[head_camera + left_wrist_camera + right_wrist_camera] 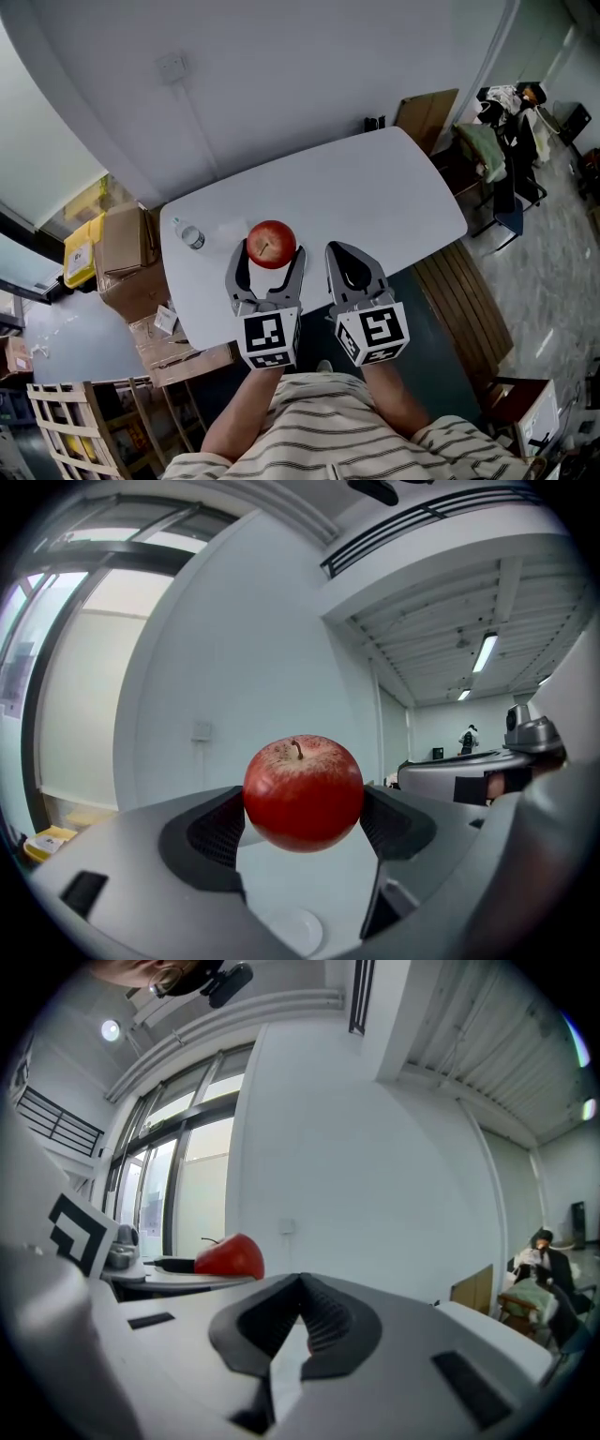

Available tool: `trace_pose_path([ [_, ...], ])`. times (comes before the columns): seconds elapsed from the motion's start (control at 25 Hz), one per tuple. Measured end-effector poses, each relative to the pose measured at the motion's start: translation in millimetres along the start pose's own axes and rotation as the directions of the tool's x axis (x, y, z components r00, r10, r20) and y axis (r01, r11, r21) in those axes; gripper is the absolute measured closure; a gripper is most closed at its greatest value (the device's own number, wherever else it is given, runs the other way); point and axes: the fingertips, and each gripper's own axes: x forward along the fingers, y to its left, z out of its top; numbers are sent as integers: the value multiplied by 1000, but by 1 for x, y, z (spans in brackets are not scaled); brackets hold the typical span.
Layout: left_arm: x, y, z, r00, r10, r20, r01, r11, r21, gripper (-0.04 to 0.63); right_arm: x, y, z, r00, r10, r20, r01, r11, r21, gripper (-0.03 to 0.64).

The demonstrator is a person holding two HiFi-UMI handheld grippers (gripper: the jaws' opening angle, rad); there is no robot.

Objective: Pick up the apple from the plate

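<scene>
A red apple (271,243) is lifted above the white table (394,187), clamped between the two fingers of my left gripper (270,255). In the left gripper view the apple (303,792) sits stem up between the dark pads (214,832), with a white plate (298,931) on the table far below it. My right gripper (348,255) hovers just right of the left one, shut with nothing in it. In the right gripper view its jaws (302,1321) meet, and the apple (230,1257) shows off to the left.
A small clear water bottle (190,235) stands near the table's left end. Cardboard boxes (122,248) are stacked left of the table. A wooden bench (464,300) lies to the right, with a chair draped in clothes (502,155) beyond it.
</scene>
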Motion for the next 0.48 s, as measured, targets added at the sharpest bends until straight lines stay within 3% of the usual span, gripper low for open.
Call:
trace_pose_path([
  [0.48,-16,2,19,998,20,57,-20,1000,0,201,-3,6,17,999,10,53,-9,1000,-21,614],
])
